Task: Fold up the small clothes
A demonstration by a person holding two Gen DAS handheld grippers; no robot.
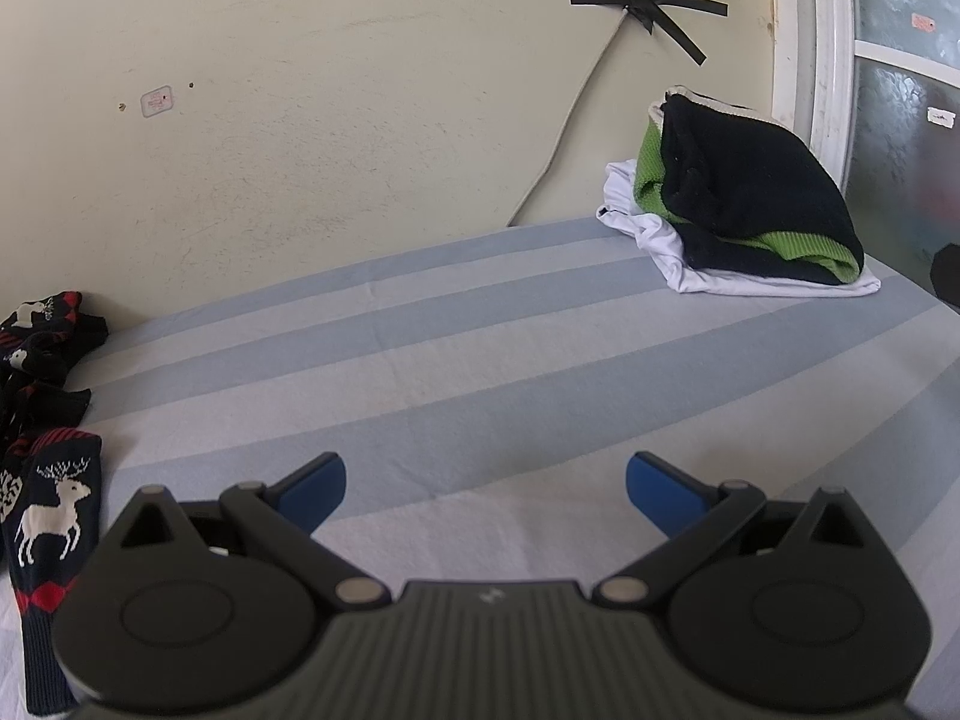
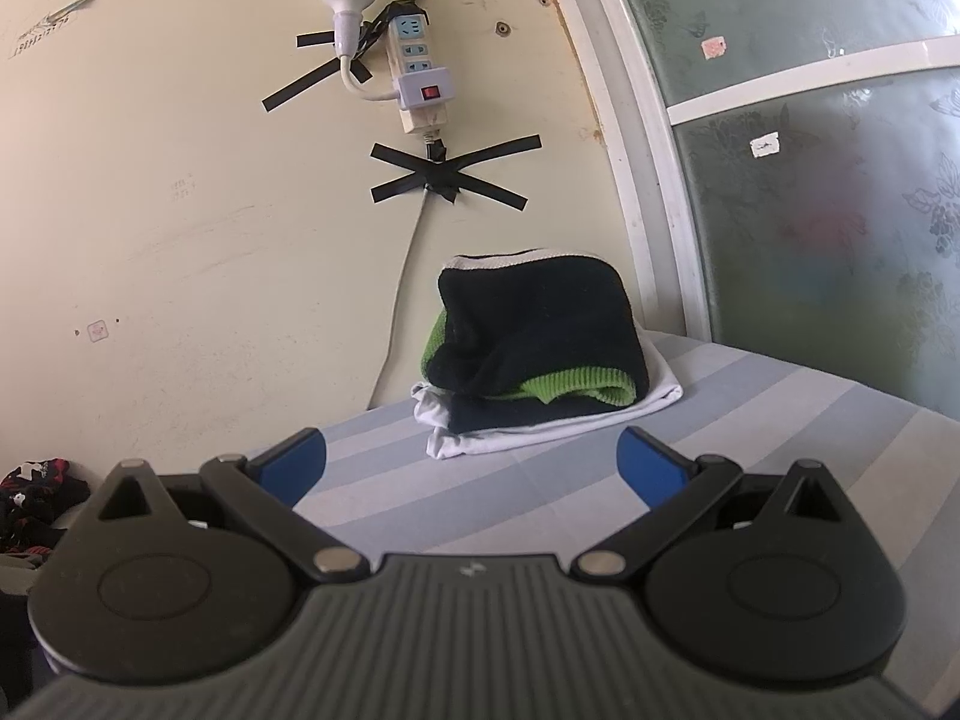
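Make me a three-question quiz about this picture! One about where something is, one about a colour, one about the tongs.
1. Where is the folded pile of clothes?
A. by the wall near the window
B. under the socks
C. in the right tongs

2. What colour are the reindeer on the socks?
A. green
B. white
C. yellow

3. How are the left tongs and right tongs?
A. both shut
B. one holds a sock
C. both open, holding nothing

Answers: 1 A, the pile sits at the far edge of the striped sheet against the wall; 2 B, white deer on dark knit; 3 C, blue tips stand wide apart.
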